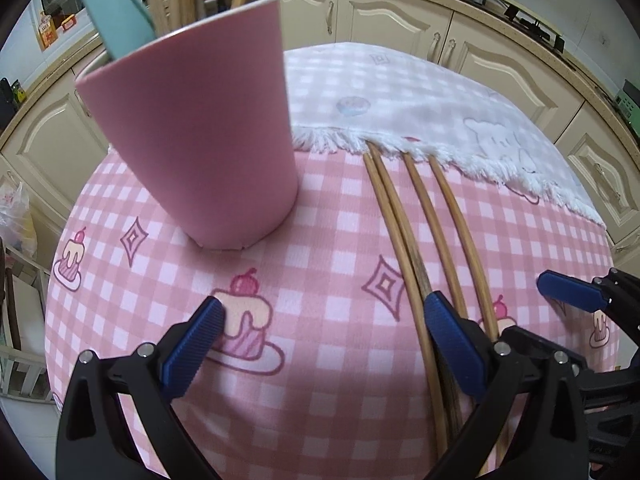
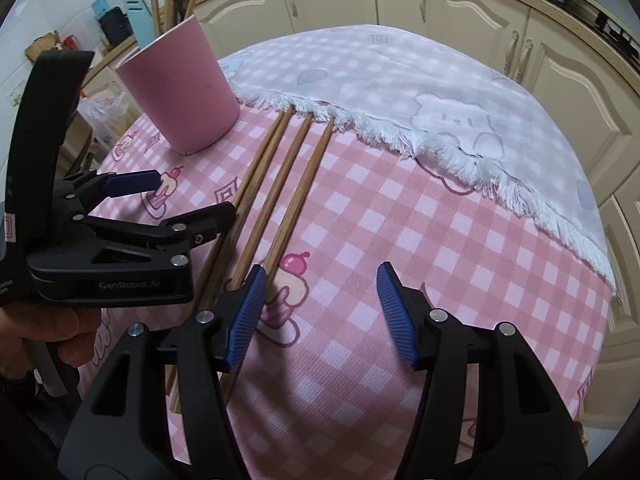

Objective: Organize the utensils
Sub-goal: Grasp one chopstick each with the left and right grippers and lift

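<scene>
A pink cup (image 1: 200, 132) stands on the pink checked tablecloth (image 1: 320, 240) and holds several wooden sticks and a teal utensil (image 1: 112, 12). Several wooden chopsticks (image 1: 404, 220) lie side by side on the cloth to the right of the cup, tips touching a white fringed towel (image 1: 420, 96). My left gripper (image 1: 320, 312) is open and empty, its right finger over the chopsticks. My right gripper (image 2: 320, 292) is open and empty, just right of the chopsticks (image 2: 280, 184). The cup (image 2: 184, 92) and the left gripper (image 2: 188, 196) show in the right wrist view.
The towel (image 2: 400, 92) covers the far half of the round table. Cream kitchen cabinets (image 1: 400, 16) curve around behind the table. A plastic bag (image 1: 16, 216) sits low at the left, beyond the table edge.
</scene>
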